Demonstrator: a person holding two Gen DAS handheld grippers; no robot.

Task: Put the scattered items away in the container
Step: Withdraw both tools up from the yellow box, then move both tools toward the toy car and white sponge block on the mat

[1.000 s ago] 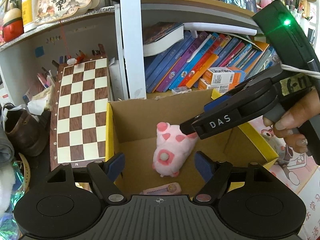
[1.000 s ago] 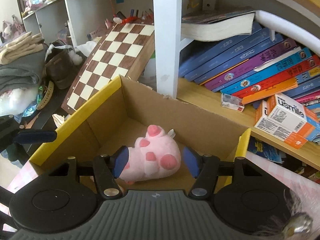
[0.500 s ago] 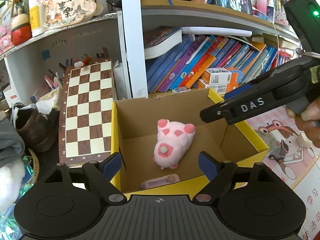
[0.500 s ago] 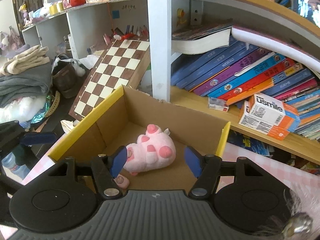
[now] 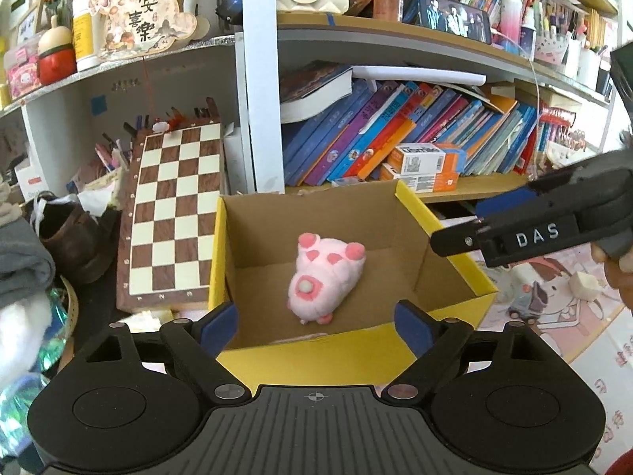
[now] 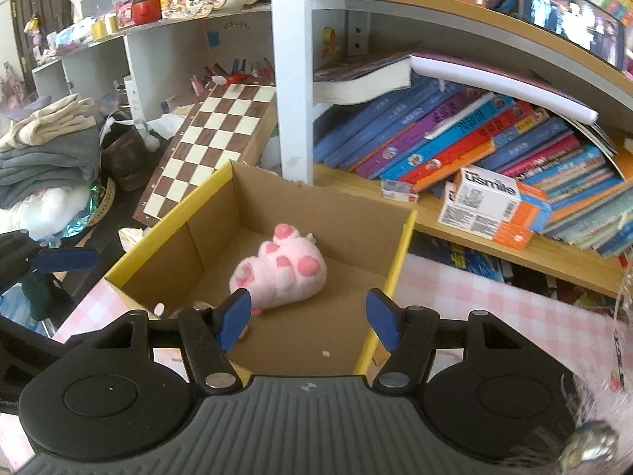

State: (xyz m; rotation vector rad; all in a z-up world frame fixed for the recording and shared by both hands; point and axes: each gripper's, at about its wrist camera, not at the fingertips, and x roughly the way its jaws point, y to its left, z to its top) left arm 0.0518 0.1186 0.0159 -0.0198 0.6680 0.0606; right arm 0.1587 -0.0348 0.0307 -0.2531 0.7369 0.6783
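**Pink plush lies in the box, both my hands empty**

My left gripper (image 5: 316,326) hangs in front of the cardboard box (image 5: 312,350), which is yellow outside and brown inside. Its blue fingers (image 5: 219,326) stand wide apart and are opening at this moment, with nothing between them; past them I look over the near wall into the box. My right gripper (image 6: 306,318) hovers over the near corner of the same box, its fingers (image 6: 381,318) moderately apart and gripping nothing. In the left wrist view that right gripper reaches in from the right edge, above the box's right wall, with part of my hand behind it.

The pink plush toy (image 5: 322,279) lies on its side on the box floor, near the middle, clear of the walls and touching neither gripper. A small pink item (image 5: 300,338) lies flat on the floor close to the near wall, mostly hidden by the rim; I cannot tell what it is.

The box sits on a tabletop with a pink checked cover (image 6: 494,297). A chessboard (image 5: 174,213) leans just left of the box. Behind it stand shelves with slanting books (image 6: 455,146) and an orange-and-white carton (image 6: 490,206).
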